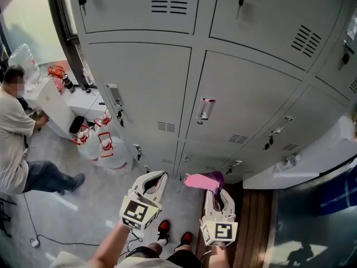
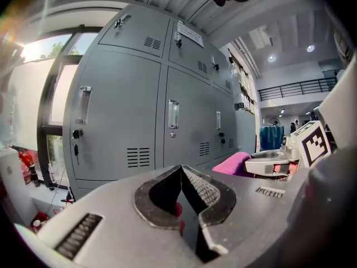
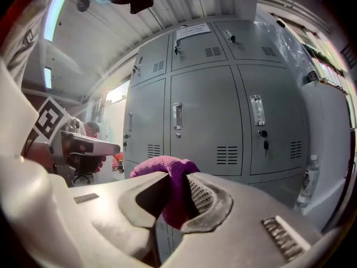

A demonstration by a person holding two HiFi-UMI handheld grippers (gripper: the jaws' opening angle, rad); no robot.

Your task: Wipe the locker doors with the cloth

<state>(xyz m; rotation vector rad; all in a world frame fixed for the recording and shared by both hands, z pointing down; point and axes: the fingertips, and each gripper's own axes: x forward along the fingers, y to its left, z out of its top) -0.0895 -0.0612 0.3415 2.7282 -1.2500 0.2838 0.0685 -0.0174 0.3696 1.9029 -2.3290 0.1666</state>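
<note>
In front of the locker doors, not yet touching them, the right gripper is clamped on one end of the pink cloth. The cloth looks soft, light and floppy, so it probably wipes best held bunched. The left gripper has its jaws together, empty.

You've got no legible text here. A white paper notice sits on an upper locker door, but its print is too small & blurred to read in either gripper view. The left marker cube & right marker cube carry only b/w square code patterns, no letters or nos.
</note>
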